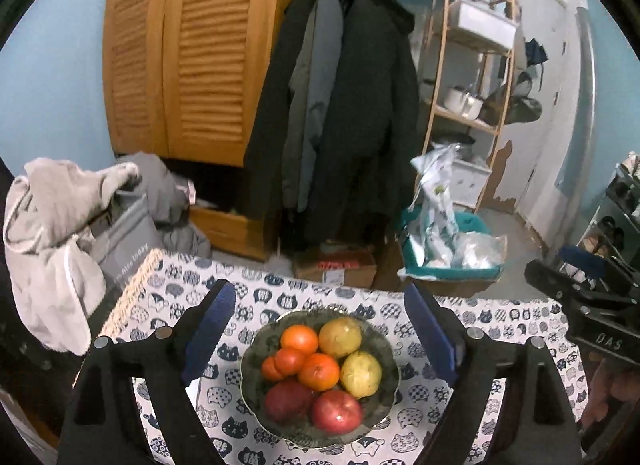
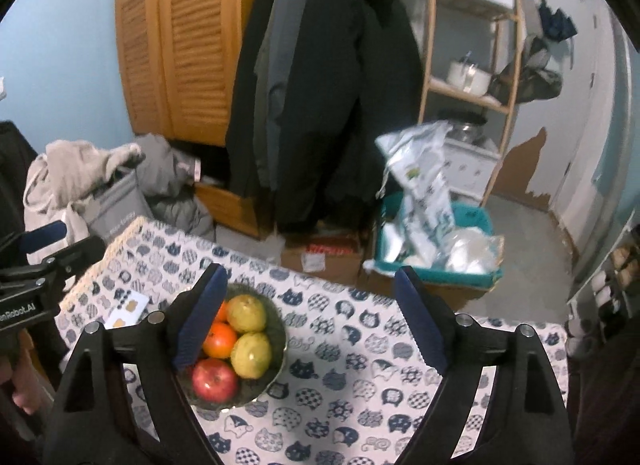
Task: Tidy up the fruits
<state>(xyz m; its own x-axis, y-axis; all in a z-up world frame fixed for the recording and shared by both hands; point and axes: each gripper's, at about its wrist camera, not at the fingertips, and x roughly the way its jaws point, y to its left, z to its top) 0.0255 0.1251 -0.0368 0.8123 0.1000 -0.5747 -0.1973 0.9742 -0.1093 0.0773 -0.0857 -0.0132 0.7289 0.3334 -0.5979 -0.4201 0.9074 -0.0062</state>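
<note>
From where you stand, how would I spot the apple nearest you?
Find the table with the cat-print cloth, then the dark bowl of fruit on it. At the bowl's near edge lie two red apples; yours is the right-hand apple, just below a yellow pear.

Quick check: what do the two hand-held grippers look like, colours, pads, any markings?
Both match: the left hand-held gripper and right hand-held gripper have black angular finger arms with silver pivot bolts and blue ridged pads. Side-on, the right body shows white "DAS" lettering; the left's white lettering is partly cut off.
</note>
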